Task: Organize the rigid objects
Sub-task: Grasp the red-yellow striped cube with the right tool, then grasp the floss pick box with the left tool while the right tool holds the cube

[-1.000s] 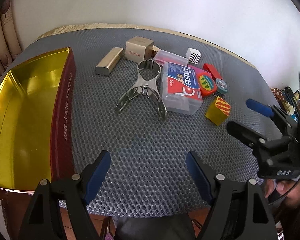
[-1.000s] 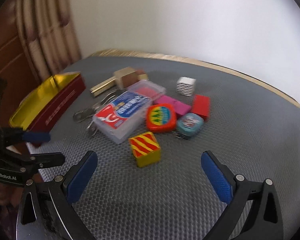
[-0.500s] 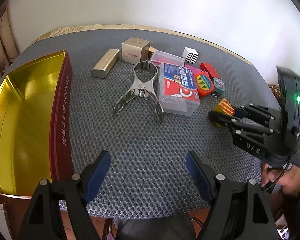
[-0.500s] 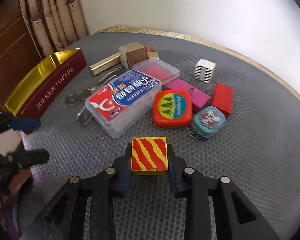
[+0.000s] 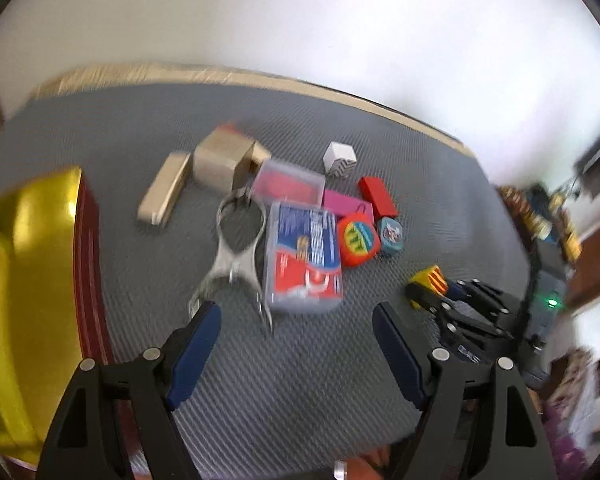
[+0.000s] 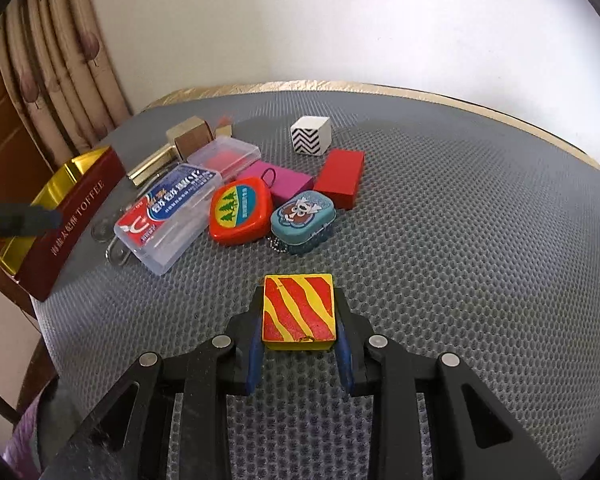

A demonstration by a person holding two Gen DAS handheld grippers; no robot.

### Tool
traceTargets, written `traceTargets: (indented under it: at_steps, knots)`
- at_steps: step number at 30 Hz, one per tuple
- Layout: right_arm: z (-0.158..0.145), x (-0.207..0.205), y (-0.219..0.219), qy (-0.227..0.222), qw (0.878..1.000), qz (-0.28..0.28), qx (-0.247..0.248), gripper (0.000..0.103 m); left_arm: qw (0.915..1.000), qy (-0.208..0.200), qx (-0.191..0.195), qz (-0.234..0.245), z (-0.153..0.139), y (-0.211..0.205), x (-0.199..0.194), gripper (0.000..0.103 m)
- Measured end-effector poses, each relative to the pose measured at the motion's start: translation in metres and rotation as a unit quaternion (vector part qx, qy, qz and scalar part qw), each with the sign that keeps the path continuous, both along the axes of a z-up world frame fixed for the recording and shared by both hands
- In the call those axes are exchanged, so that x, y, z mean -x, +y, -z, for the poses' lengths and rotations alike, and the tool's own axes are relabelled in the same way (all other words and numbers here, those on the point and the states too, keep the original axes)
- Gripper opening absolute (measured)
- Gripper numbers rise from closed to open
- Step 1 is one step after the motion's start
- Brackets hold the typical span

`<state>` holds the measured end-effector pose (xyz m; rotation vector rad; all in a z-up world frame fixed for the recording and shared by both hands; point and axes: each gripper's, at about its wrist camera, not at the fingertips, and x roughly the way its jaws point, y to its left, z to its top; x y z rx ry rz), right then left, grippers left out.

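Beige curtain (image 6: pixel 56 68) hung left of the white wall (image 6: pixel 340 20); grey mesh mat (image 6: pixel 460 240) covered the worktop (image 6: pixel 500 110).

Right half of the grey mat (image 6: pixel 480 240) is wide open; the clutter pile (image 6: pixel 236 200) and red toffee tin (image 6: pixel 72 216) crowd the left.

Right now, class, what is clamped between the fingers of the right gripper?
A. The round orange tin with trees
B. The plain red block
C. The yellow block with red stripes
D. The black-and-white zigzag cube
C: in the right wrist view the right gripper has its blue pads pressed against both sides of the yellow block with red stripes, apart from the pile.
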<state>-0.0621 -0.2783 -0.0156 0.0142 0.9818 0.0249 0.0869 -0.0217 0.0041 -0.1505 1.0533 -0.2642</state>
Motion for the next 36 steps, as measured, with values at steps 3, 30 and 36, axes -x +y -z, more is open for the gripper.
traceTargets:
  at_steps: [3,30,36]
  knots:
    - [-0.001,0.001,-0.001,-0.004,1.0,0.002,-0.007,0.028,0.9995,0.012,-0.011,0.026,0.002,-0.015,-0.017,0.08]
    - [-0.005,0.004,-0.016,-0.009,0.998,0.018,-0.062,0.029,0.9898,0.075,-0.066,0.101,0.061,-0.045,-0.074,0.08]
    - [-0.004,0.002,-0.016,-0.006,0.998,0.017,-0.066,0.03,0.993,0.071,-0.053,0.078,0.068,-0.045,-0.087,0.072]
